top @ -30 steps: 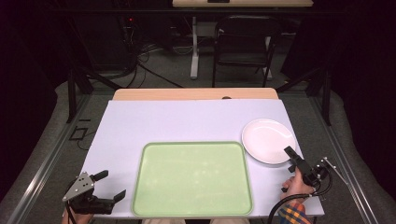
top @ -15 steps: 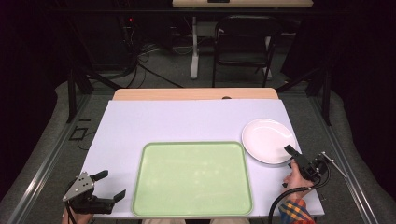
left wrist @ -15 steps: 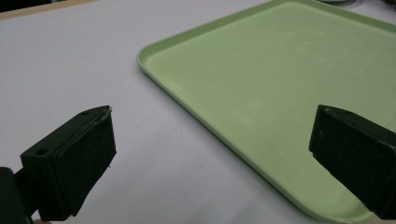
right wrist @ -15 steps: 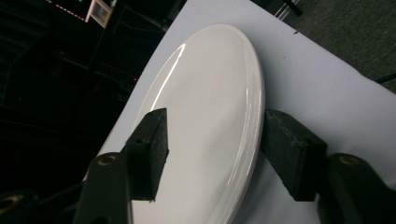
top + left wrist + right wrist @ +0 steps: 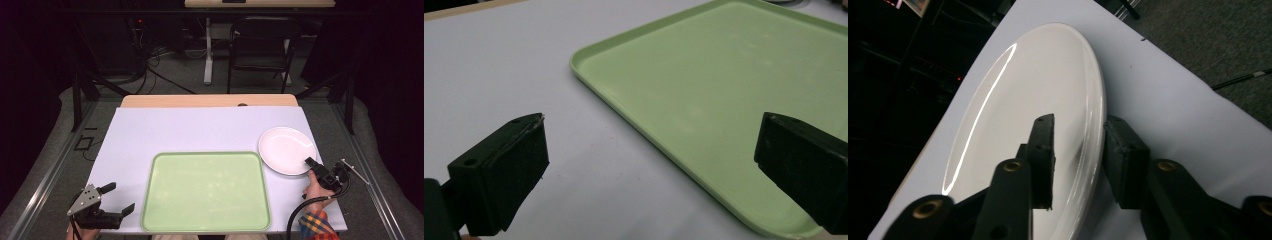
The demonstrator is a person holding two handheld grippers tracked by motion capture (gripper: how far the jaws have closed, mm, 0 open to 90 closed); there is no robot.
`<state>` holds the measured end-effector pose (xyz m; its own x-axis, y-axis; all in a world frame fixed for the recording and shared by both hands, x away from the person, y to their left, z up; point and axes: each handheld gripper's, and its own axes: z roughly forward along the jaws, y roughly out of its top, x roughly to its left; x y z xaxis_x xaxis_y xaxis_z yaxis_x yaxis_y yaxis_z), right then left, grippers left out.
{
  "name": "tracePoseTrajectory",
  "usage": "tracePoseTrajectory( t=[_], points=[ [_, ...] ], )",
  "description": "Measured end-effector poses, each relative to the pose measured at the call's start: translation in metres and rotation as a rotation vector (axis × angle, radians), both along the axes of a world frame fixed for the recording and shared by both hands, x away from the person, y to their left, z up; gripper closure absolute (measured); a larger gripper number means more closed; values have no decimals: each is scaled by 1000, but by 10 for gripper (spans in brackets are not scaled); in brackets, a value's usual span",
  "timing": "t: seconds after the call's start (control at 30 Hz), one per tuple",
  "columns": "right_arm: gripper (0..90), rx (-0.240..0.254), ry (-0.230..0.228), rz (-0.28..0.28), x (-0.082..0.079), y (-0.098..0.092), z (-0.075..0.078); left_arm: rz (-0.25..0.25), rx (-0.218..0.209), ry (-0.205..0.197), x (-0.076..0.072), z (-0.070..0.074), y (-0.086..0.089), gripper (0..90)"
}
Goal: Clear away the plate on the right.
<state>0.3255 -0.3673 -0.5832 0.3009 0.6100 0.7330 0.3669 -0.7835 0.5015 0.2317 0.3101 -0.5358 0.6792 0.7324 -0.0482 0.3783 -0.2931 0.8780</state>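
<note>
A round white plate (image 5: 286, 150) lies on the table at the right, beside the tray's far right corner. My right gripper (image 5: 312, 164) is at its near right rim. In the right gripper view the plate (image 5: 1023, 100) has its rim between the jaws of that gripper (image 5: 1080, 125), one jaw over the plate's face and one outside the rim, with a small gap showing. A bare light green tray (image 5: 205, 154) sits at the front centre. My left gripper (image 5: 120, 197) rests near the front left corner, jaws wide apart and holding nothing, and its own view (image 5: 651, 130) looks at the tray (image 5: 589, 80).
The white table top (image 5: 200, 130) ends in a wooden strip (image 5: 210, 101) at the back. A dark chair (image 5: 260, 45) and cables stand on the floor beyond. The right gripper's black cable (image 5: 300, 210) loops over the front right corner.
My right gripper has moved forward and left onto the plate's rim. The left gripper has stayed in place.
</note>
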Motion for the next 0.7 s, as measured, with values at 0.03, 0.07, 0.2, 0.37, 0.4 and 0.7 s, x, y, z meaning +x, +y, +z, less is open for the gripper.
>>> tracePoseTrajectory(
  t=[0.03,0.07,0.2,0.37,0.4,0.7],
  points=[
    [720,-13,12,-4,0,0,0,0,0,0,0,0,0,9],
    [747,-16,20,-8,0,0,0,0,1,1,0,0,0,9],
    [787,-33,38,-13,1,0,1,0,3,2,0,0,0,13],
    [815,5,23,-10,0,-2,1,1,2,2,0,0,0,14],
    [824,19,20,-11,0,-3,1,1,1,2,0,0,0,15],
    [877,124,-59,11,-4,-12,4,2,-4,-6,-1,1,0,19]
  ],
)
